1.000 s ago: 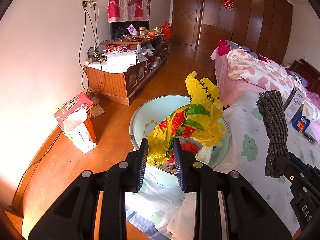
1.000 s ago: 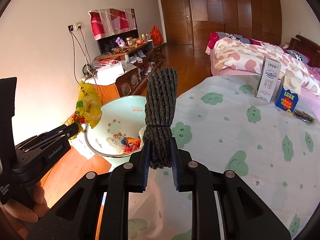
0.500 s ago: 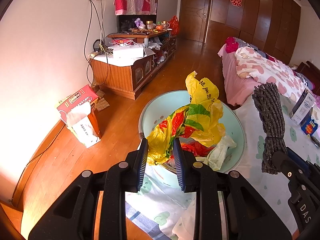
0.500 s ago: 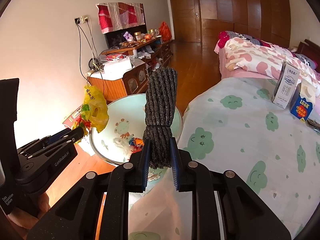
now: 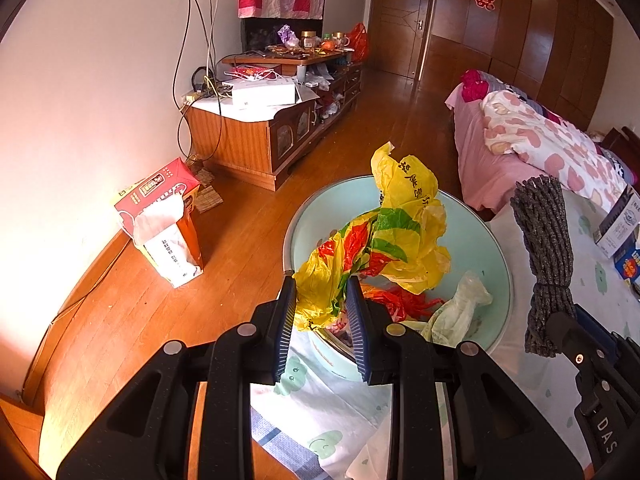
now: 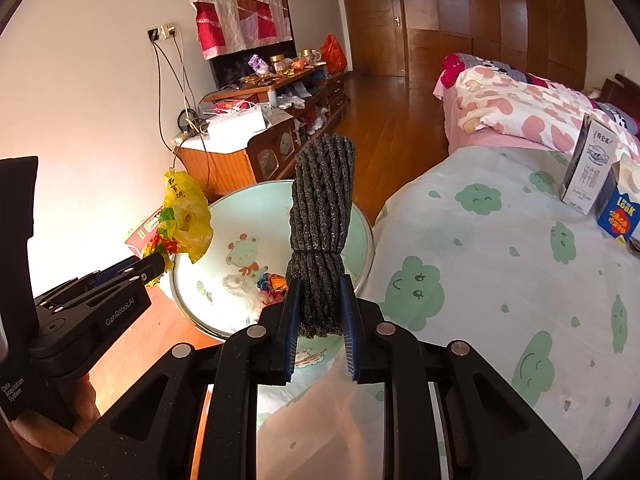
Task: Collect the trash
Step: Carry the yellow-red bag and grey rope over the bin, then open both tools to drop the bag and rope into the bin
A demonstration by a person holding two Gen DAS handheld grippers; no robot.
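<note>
Item one: a crumpled yellow plastic carrier bag printed in red and green (image 5: 376, 248), clamped at its lower bunched end between the jaws of the left gripper (image 5: 320, 312) and standing up over the near rim of a round pale-green basin with a cartoon print inside (image 6: 344, 216). Judged very light, limp and slick — it will flutter and could slide out of a loose pinch, so the gathered wad is the right place to hold it, not a single film layer. Item two: a bundle of dark grey speckled cord, looped and bound near its lower third (image 6: 320, 232), pinched below the binding by the right gripper (image 6: 319, 312), upright above the basin's edge; judged soft yet firm as a bundle, light, rough enough not to slip. The basin already holds red wrappers (image 5: 400, 300) and a pale crumpled bag (image 5: 460, 308). Surface: a bed under a pale sheet printed with green clouds (image 6: 500, 280), soft and yielding, the basin just beside its edge. On it, well apart, stand two cartons (image 6: 592, 168). Room: polished wooden floor (image 5: 168, 304), a cluttered low wooden cabinet (image 5: 256, 140) by the wall, a red-and-white box (image 5: 164, 220) on the floor.
</note>
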